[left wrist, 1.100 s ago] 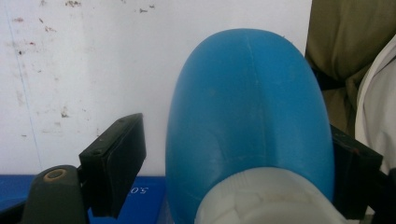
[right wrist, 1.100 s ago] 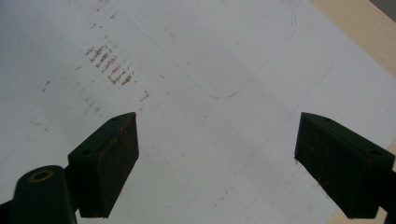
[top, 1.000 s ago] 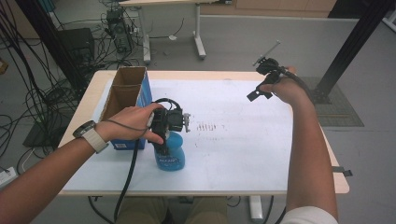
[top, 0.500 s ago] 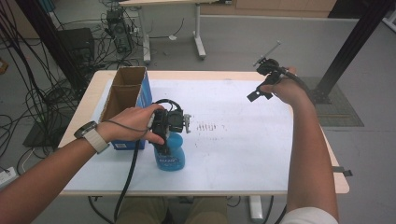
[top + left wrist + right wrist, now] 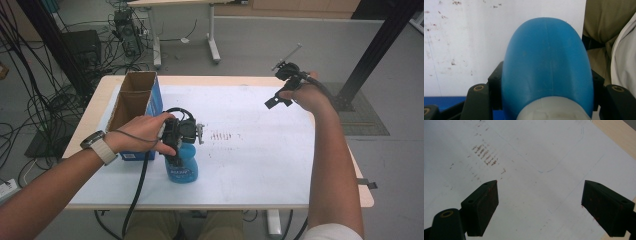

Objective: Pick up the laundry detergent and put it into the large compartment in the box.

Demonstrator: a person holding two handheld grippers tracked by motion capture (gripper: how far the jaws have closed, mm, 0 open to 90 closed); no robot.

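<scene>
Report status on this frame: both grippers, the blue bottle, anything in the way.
Left gripper shut on blue bottle, bottle upright on the white table. Right gripper open, raised over the far right corner. Cardboard box stands just left of the bottle.

— What colours am I reading on my feed?

— My left gripper is black, and the bottle it clamps is bright blue with a pale grey-white collar. The box at the desk's left edge is brown cardboard with a blue side.

— And the surface?

— The desk is white on top with a light wood rim, and I see a patch of rusty brown streaks near its middle. My right gripper has black jaws flecked with reddish specks. The wrist strap is off-white.
</scene>
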